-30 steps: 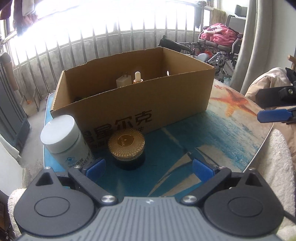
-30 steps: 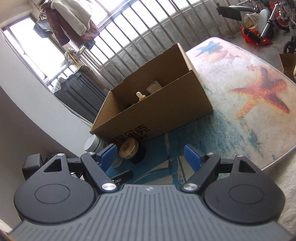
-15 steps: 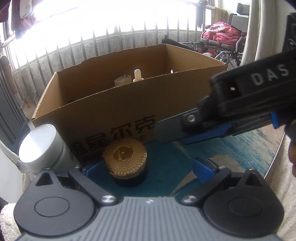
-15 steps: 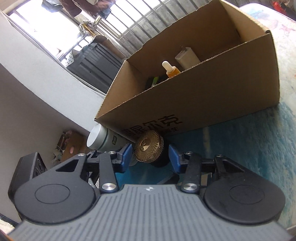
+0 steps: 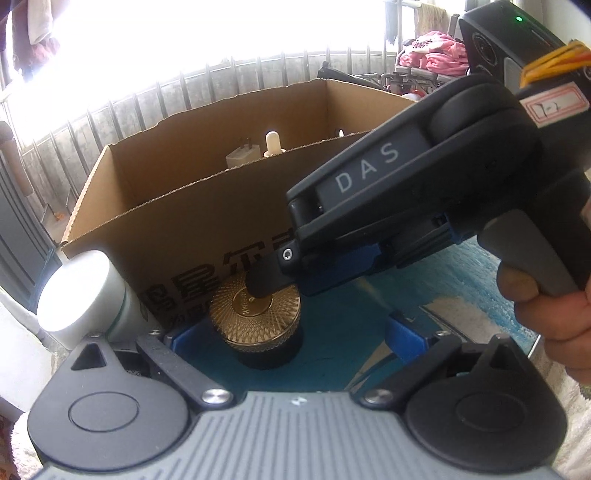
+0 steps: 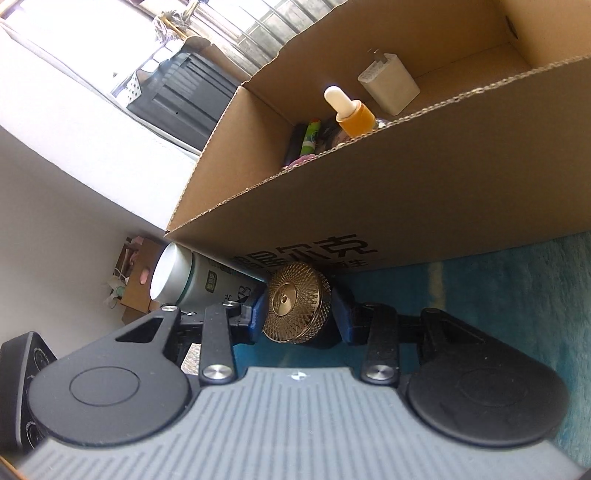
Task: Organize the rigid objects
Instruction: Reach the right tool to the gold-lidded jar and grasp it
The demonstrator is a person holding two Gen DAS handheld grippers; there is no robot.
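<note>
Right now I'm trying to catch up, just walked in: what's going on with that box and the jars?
A person is tidying small items into the cardboard box. The right claw has just been closing around the gold-lidded jar standing in front of the box, its blue pads against the jar's sides. The left claw sits open just behind the same jar, gripping nothing. A white-capped bottle waits beside it. A dropper bottle and a charger plug are already inside.

Home balcony: barred railing (image 5: 207,96), hung clothes (image 5: 35,33), laundry pile (image 5: 436,55).
</note>
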